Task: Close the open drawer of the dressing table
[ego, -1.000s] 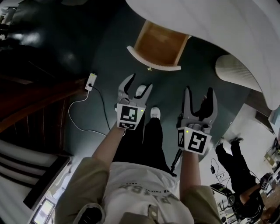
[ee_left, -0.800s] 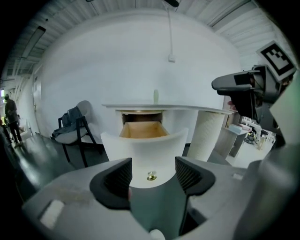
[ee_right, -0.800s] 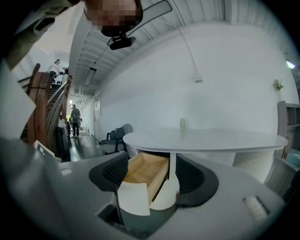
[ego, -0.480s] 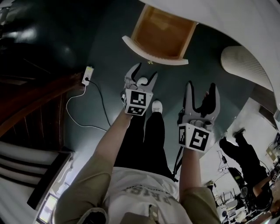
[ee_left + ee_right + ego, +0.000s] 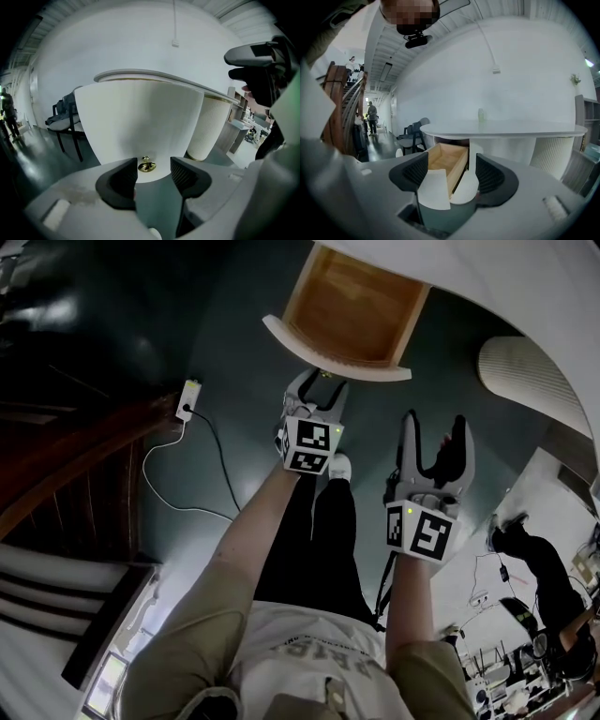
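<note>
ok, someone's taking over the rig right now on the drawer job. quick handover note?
Left gripper: just in front of the drawer front, jaws closing. The brass knob lines up with the gap, but the pads are not on it.
Right gripper: open, holding nothing, off to the right and short of the drawer.
Drawer: pulled well out from under the white dressing table.
Done: the approach only.
Left: probably take the knob or press on the front, then push the drawer in until it is shut.
</note>
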`<state>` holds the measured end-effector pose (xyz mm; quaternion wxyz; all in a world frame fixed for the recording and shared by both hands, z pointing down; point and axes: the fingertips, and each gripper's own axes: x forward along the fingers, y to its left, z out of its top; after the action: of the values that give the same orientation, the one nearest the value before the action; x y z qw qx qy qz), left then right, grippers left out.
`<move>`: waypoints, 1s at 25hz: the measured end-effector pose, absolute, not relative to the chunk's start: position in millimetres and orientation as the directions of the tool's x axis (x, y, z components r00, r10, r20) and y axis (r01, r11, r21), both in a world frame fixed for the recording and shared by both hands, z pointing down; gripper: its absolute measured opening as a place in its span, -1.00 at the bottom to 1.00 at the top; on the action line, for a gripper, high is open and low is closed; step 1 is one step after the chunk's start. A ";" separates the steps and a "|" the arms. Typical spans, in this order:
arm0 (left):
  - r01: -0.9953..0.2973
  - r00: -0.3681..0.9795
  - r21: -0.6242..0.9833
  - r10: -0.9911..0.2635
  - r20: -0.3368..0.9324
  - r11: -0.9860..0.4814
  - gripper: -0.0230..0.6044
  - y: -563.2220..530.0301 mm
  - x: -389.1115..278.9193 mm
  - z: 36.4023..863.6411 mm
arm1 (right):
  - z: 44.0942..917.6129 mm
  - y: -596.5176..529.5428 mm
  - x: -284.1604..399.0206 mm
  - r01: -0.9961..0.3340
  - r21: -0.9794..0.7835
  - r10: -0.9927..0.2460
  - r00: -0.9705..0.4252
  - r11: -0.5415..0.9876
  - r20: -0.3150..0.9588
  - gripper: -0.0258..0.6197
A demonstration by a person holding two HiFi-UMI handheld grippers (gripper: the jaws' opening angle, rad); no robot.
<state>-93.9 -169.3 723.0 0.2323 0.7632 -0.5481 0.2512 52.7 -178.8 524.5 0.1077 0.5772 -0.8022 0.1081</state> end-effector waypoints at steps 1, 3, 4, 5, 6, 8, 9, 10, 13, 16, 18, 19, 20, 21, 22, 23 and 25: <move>-0.954 0.271 0.078 -0.721 0.638 -0.289 -0.20 -170.9 -93.3 723.7 | 524.6 -180.1 53.4 -0.950 -0.048 -0.904 -0.308 0.308 0.298 0.04; -0.958 0.256 0.068 -0.718 0.647 -0.279 -0.24 -171.1 -94.7 724.8 | 524.0 -182.2 54.6 -0.952 -0.048 -0.905 -0.304 0.303 0.299 0.04; -0.962 0.240 0.059 -0.718 0.653 -0.268 -0.31 -170.5 -97.4 725.1 | 523.3 -183.3 55.4 -0.952 -0.049 -0.905 -0.301 0.301 0.299 0.04; -0.966 0.223 0.050 -0.719 0.659 -0.253 -0.42 -170.4 -100.8 725.2 | 522.7 -185.0 56.2 -0.953 -0.049 -0.906 -0.299 0.298 0.298 0.04; -0.970 0.211 0.048 -0.719 0.662 -0.240 -0.53 -171.0 -103.6 725.1 | 522.3 -187.2 57.0 -0.954 -0.050 -0.908 -0.297 0.296 0.297 0.04; -0.970 0.209 0.052 -0.715 0.667 -0.236 -0.54 -172.7 -105.6 724.6 | 521.9 -192.0 58.4 -0.956 -0.051 -0.910 -0.291 0.289 0.295 0.04; -0.969 0.212 0.051 -0.712 0.670 -0.241 -0.54 -173.2 -105.6 724.5 | 521.7 -194.3 58.8 -0.957 -0.051 -0.912 -0.288 0.286 0.293 0.04; -0.968 0.215 0.051 -0.708 0.673 -0.245 -0.54 -173.6 -105.3 724.7 | 521.7 -196.7 59.4 -0.958 -0.050 -0.913 -0.283 0.281 0.292 0.04; -0.968 0.212 0.050 -0.697 0.685 -0.246 -0.55 -175.6 -104.1 725.5 | 521.5 -204.1 61.5 -0.961 -0.053 -0.916 -0.274 0.271 0.291 0.04; -0.970 0.204 0.045 -0.697 0.688 -0.239 -0.55 -178.1 -102.8 723.8 | 519.8 -208.9 62.5 -0.962 -0.052 -0.918 -0.272 0.269 0.290 0.04; -0.970 0.204 0.047 -0.696 0.688 -0.238 -0.55 -179.7 -102.6 722.6 | 519.3 -209.8 62.5 -0.962 -0.047 -0.918 -0.270 0.268 0.290 0.04; -0.970 0.206 0.048 -0.696 0.688 -0.239 -0.55 -181.2 -102.6 722.3 | 519.6 -210.1 62.5 -0.963 -0.045 -0.918 -0.268 0.267 0.290 0.04; -0.969 0.208 0.048 -0.696 0.687 -0.242 -0.55 -183.3 -102.4 722.1 | 520.3 -210.4 62.9 -0.963 -0.045 -0.919 -0.266 0.264 0.292 0.04; -0.968 0.211 0.048 -0.695 0.687 -0.246 -0.55 -185.9 -102.0 721.8 | 520.8 -210.8 63.7 -0.964 -0.045 -0.919 -0.262 0.261 0.293 0.04; -0.967 0.213 0.047 -0.695 0.687 -0.250 -0.55 -188.6 -101.2 721.5 | 521.2 -211.1 64.9 -0.965 -0.046 -0.920 -0.259 0.257 0.295 0.04; -0.967 0.214 0.047 -0.694 0.687 -0.252 -0.55 -191.4 -100.3 721.3 | 521.3 -211.4 66.2 -0.966 -0.046 -0.920 -0.256 0.254 0.296 0.04; -0.966 0.213 0.042 -0.692 0.689 -0.256 -0.55 -197.0 -98.7 720.8 | 520.9 -212.0 68.0 -0.968 -0.045 -0.922 -0.250 0.248 0.296 0.04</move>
<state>-98.7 -197.0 720.8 0.2420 0.7402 -0.5601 0.2825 68.0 -212.0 520.9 0.1048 0.6031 -0.7831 0.1095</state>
